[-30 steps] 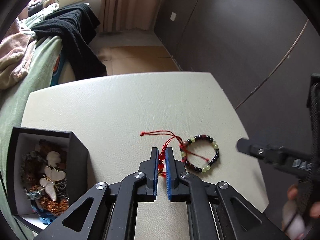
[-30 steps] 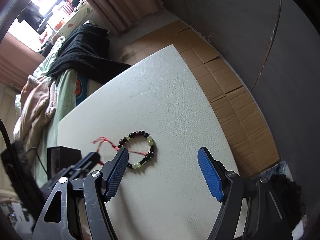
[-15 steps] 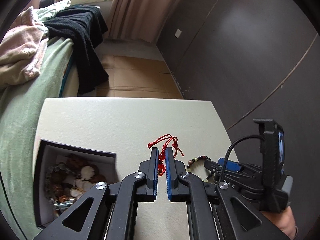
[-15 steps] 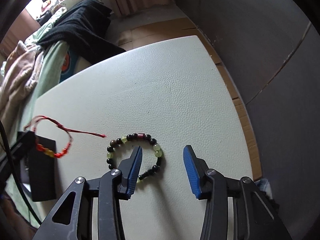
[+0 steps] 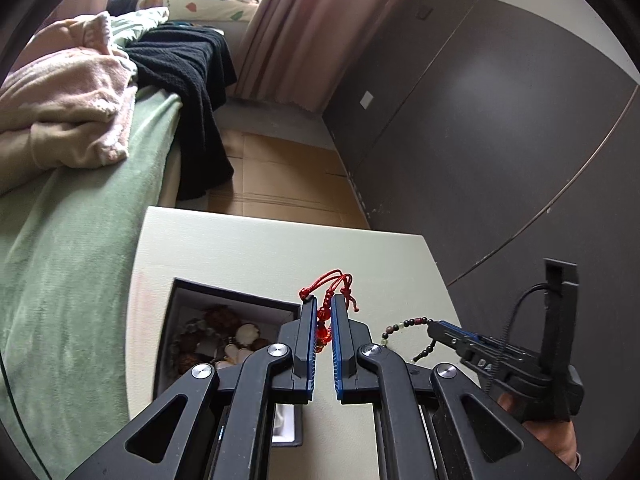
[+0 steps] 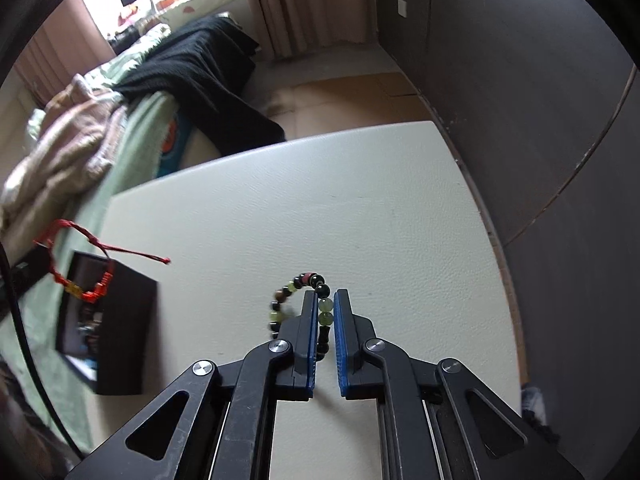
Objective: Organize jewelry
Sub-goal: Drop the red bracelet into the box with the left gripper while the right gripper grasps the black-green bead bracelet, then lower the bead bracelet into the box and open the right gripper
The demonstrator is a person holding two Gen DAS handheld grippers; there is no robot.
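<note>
Left hand-held gripper [image 5: 322,312] pinches red bracelet [image 5: 325,322] over box [image 5: 236,300]; right hand-held gripper [image 6: 322,304] clamps beaded bracelet [image 6: 325,312] mid-table [image 6: 320,208].

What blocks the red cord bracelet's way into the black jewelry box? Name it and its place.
Nothing visible does. The left gripper holds the red cord bracelet up beside the black jewelry box, whose top is open. The right gripper, shut on the beaded bracelet, is off to the side.

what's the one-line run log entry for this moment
left gripper: shut on red cord bracelet, above jewelry box | right gripper: shut on beaded bracelet on table
</note>
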